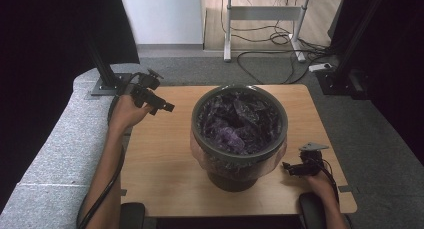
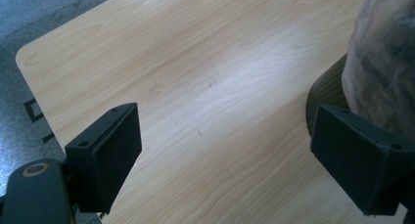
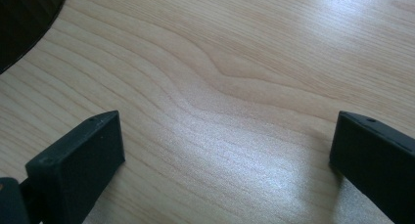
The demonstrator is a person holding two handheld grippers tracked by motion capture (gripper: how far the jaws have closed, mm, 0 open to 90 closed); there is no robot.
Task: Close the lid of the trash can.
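- Table [image 1: 165, 164]: light wooden rectangular top with rounded corners, standing on grey speckled floor and carrying everything below.
- Bin [image 1: 239, 139]: round dark grey bucket-shaped container, sitting upright at the table's centre; a clear plastic liner [image 1: 200, 156] is folding over its rim and hanging down the outside wall.
- Contents [image 1: 235, 121]: crumpled dark purple and black material, filling the bin nearly to the rim; what it is cannot be told.
- Left gripper [image 1: 162, 105]: black two-jaw tool, being held in the left hand [image 1: 127, 111] at ten o'clock from the bin, near the table's far left corner and apart from the bin. In the left gripper view its jaws are standing spread wide over bare wood, nothing between them; the liner-covered bin wall [image 2: 381, 67] is showing at that view's right edge.
- Right gripper [image 1: 289, 167]: black two-jaw tool with a grey three-cornered plate on top, being held in the right hand [image 1: 320, 184] at four o'clock from the bin, pointing toward its base and just beside it. In the right gripper view its jaws are gaping wide over bare wood, gripping nothing; the bin's dark base [image 3: 24, 23] is showing at the upper left.
- Cables [image 1: 107, 189]: black leads, trailing from each gripper along the forearms.
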